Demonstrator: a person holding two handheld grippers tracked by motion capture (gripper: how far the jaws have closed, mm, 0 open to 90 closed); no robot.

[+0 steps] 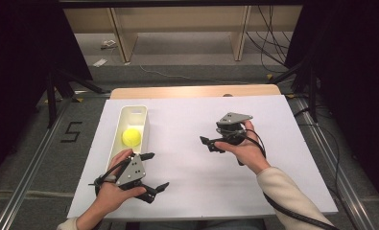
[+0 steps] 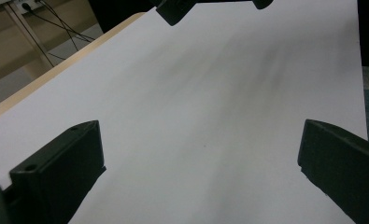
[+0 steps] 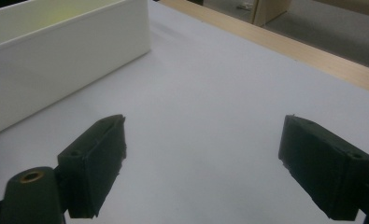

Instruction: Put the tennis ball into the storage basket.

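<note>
We see the left gripper (image 1: 153, 170) held with jaws spread wide and empty, just right of the white bin's (image 1: 141, 115) near end. A yellow tennis ball (image 1: 131, 137) lies inside that bin, ahead of this gripper. The right gripper (image 1: 210, 143), jaws also apart and empty, points toward the bin across the white tabletop (image 1: 187, 129).
</note>
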